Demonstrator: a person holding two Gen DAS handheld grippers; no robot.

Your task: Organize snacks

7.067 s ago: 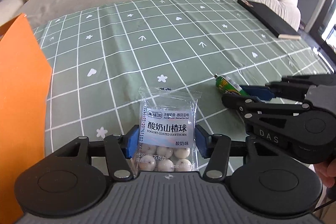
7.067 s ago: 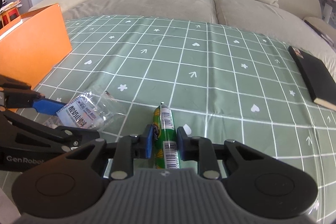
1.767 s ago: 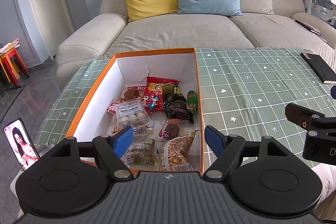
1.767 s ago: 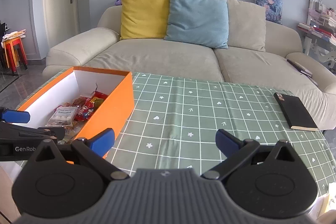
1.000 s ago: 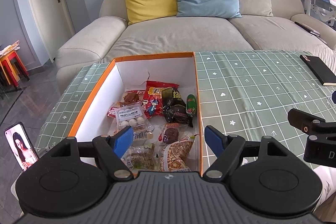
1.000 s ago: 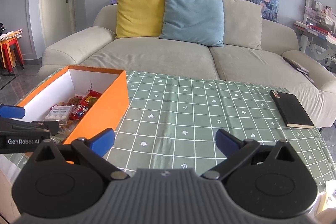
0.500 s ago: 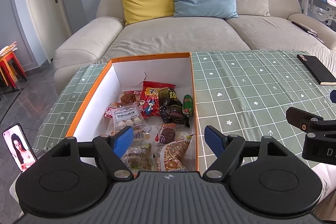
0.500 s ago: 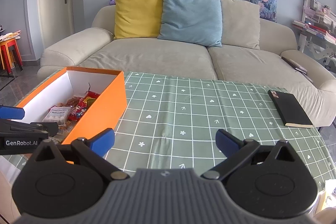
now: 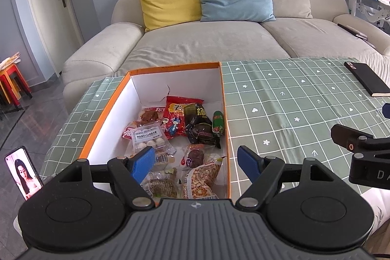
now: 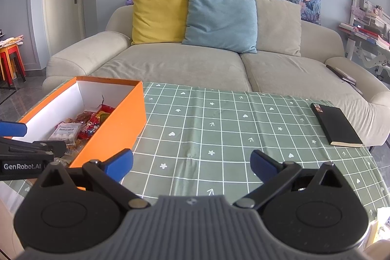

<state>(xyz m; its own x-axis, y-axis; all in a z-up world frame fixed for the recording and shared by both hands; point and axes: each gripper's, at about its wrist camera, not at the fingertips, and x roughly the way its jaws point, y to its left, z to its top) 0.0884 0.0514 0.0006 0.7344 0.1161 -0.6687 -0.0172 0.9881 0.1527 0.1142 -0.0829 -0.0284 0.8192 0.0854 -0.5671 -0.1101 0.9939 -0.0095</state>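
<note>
Your left gripper (image 9: 196,163) stands wide and empty above the near end of the orange box (image 9: 103,111); your right gripper (image 10: 191,163), also wide and empty, hangs over the green cloth (image 10: 219,128) beside it. The snacks (image 9: 182,135) lie inside the box, whose long side runs away from you toward the sofa (image 9: 219,40).

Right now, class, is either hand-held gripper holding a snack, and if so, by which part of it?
Nothing is held. The left hand-held gripper and right hand-held gripper are both open and empty; the snacks lie in the orange box.
</note>
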